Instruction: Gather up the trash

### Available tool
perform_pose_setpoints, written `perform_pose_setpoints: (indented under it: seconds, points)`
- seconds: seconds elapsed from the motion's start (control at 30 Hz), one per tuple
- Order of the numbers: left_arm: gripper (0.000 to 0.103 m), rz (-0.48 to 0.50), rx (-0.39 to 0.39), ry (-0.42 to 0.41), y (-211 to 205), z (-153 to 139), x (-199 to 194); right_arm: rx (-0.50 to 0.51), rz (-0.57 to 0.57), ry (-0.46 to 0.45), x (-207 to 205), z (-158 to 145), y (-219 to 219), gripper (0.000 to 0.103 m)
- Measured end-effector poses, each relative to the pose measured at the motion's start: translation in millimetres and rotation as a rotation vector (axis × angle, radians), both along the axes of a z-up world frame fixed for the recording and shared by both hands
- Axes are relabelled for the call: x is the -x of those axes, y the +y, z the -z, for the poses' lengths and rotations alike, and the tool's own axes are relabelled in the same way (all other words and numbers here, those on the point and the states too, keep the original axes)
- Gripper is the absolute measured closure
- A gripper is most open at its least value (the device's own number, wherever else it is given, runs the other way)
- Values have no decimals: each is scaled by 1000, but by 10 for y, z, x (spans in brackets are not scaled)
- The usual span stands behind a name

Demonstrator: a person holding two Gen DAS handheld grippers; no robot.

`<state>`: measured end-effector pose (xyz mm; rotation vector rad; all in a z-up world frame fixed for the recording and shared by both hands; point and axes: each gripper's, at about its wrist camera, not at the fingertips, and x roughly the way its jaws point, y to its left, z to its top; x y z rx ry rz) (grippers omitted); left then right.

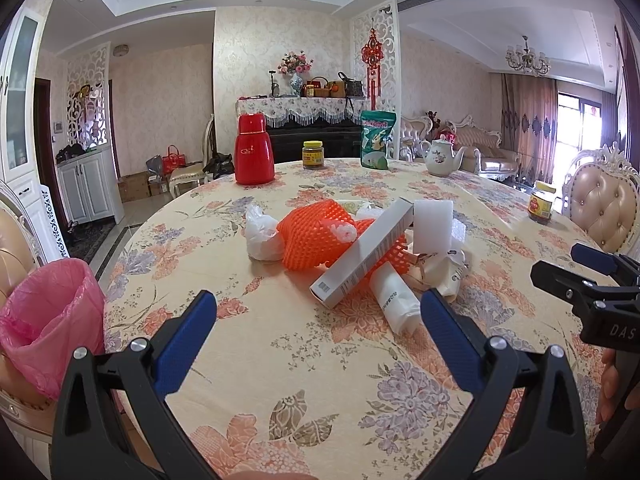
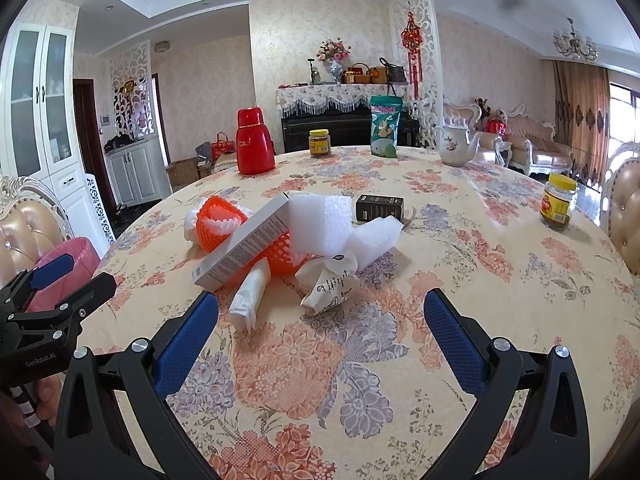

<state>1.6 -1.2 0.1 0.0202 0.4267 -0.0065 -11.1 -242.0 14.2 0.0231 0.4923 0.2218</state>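
At far left, a pink-lined waste bin stood beside the floral-clothed round table, its contents not visible. The left gripper and right gripper both hovered with fingers spread wide and empty. Ahead lay the untouched trash pile: white plastic bag, orange foam netting, grey carton, white foam block, crumpled printed wrapper. Collection apparently had not begun.

On the left gripper body I can read "GenRoboLAI", seen from the right wrist. On the right gripper body I read only "DAS", cut off. Other labels are too small for me.
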Motion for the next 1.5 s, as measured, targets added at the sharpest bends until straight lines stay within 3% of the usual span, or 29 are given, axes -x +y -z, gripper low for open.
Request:
perform_pose_setpoints:
  seconds: [1.07, 1.3, 1.5]
  points:
    - [4, 13, 1, 15, 27, 63, -64, -1, -10, 36, -74, 85, 69, 7]
    - [4, 4, 20, 25, 132, 97, -131, 3, -2, 71, -207, 157, 122, 7]
    - [4, -28, -16, 67, 236, 173, -326, -2, -18, 132, -436, 283, 266, 7]
